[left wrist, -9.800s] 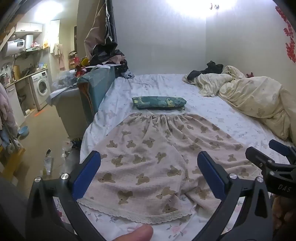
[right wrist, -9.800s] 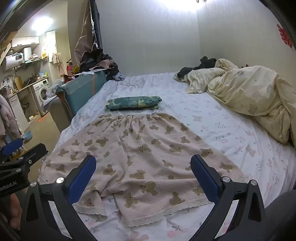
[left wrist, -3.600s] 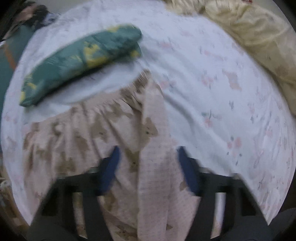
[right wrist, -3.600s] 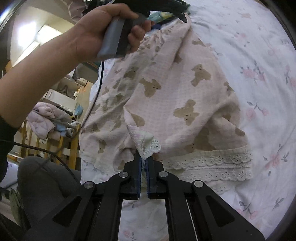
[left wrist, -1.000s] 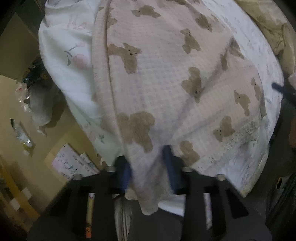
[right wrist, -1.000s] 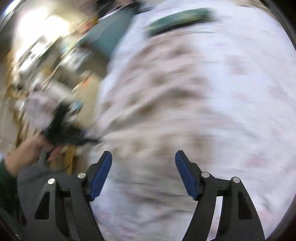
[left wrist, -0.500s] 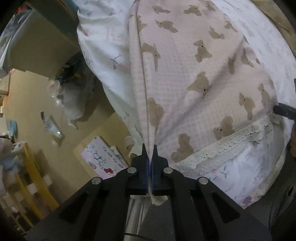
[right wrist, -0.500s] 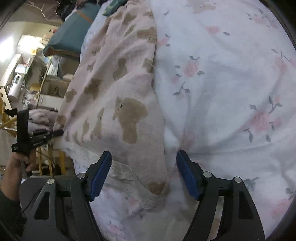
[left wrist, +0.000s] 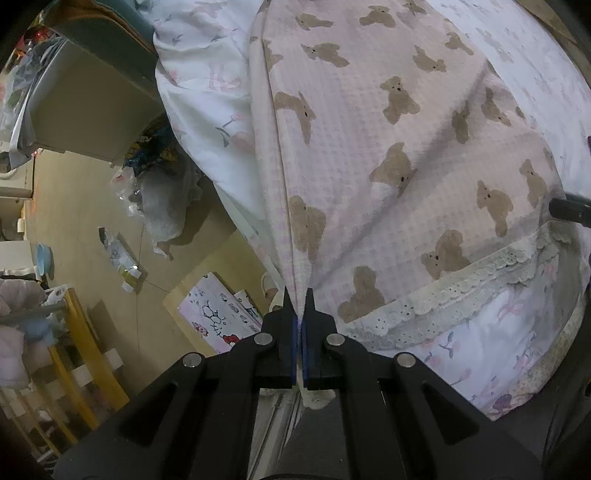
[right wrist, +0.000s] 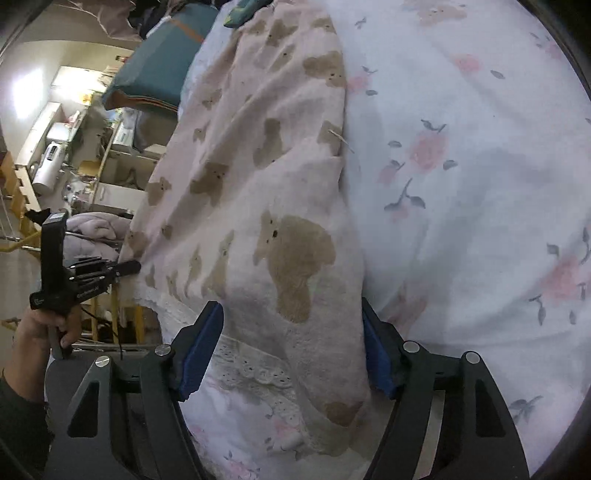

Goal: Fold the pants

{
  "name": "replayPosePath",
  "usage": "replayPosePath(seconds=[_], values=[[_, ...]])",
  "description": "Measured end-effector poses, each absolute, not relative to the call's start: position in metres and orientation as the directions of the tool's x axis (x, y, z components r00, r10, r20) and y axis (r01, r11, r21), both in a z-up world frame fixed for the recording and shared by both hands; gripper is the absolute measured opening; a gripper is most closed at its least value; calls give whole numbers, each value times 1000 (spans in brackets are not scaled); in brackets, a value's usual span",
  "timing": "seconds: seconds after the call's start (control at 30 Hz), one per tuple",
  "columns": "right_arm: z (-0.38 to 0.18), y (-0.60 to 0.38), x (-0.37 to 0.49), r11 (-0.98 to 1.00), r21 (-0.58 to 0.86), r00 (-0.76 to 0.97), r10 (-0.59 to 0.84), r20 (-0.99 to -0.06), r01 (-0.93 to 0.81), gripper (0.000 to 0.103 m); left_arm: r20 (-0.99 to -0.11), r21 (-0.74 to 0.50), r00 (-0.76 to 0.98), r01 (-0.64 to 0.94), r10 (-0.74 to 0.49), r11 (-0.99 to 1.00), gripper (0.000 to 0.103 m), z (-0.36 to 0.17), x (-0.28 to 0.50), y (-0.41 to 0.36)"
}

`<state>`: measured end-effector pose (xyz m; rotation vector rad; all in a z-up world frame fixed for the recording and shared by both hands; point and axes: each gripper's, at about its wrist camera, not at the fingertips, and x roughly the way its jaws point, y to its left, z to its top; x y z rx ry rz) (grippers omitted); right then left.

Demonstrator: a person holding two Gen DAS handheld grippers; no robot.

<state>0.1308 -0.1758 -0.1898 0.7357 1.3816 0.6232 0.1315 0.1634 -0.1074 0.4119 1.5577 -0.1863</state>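
The pink pants with brown bear print and a lace hem lie folded lengthwise on the bed. My left gripper is shut on the pants' left hem corner at the bed's edge. In the right wrist view the pants run up the left half of the bed. My right gripper is open, its blue pads on either side of the right hem corner, the cloth between them. The left gripper also shows in the right wrist view, held in a hand.
The white floral bedsheet covers the bed. A teal cushion and a green folded item lie near the bed's far left. On the floor beside the bed are a plastic bag, a printed box and a yellow rack.
My left gripper has stayed shut on the hem corner since half a second ago. My right gripper has moved down onto the right hem corner, still open.
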Motion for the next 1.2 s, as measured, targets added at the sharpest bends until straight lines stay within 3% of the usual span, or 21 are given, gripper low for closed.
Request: replayPosePath(seconds=[0.07, 0.13, 0.17, 0.3, 0.53, 0.83, 1.0, 1.2], values=[[-190, -170, 125, 619, 785, 67, 782, -619, 31, 71, -992, 123, 12, 358, 127, 926, 0, -108, 133, 167], [-185, -158, 122, 641, 767, 45, 767, -640, -27, 34, -995, 94, 16, 361, 94, 928, 0, -102, 133, 163], [-183, -159, 120, 644, 764, 47, 765, -643, -27, 2, -997, 81, 33, 347, 74, 935, 0, -94, 133, 163], [-134, -192, 118, 643, 764, 177, 760, -626, -59, 2, -995, 38, 95, 275, 12, 961, 0, -61, 131, 159], [12, -276, 116, 635, 730, 340, 765, -547, -252, 2, -945, -77, 293, 224, -143, 971, 0, 45, 98, 111], [194, -341, 89, 649, 614, 514, 750, -417, -449, 2, -750, -283, 542, 255, -379, 925, 0, 217, 36, 75], [252, -357, 82, 670, 581, 575, 725, -378, -463, 2, -661, -325, 615, 283, -431, 902, 0, 272, 32, 67], [265, -356, 142, 725, 564, 595, 670, -444, -396, 2, -661, -314, 648, 221, -380, 923, 0, 271, 86, 63]])
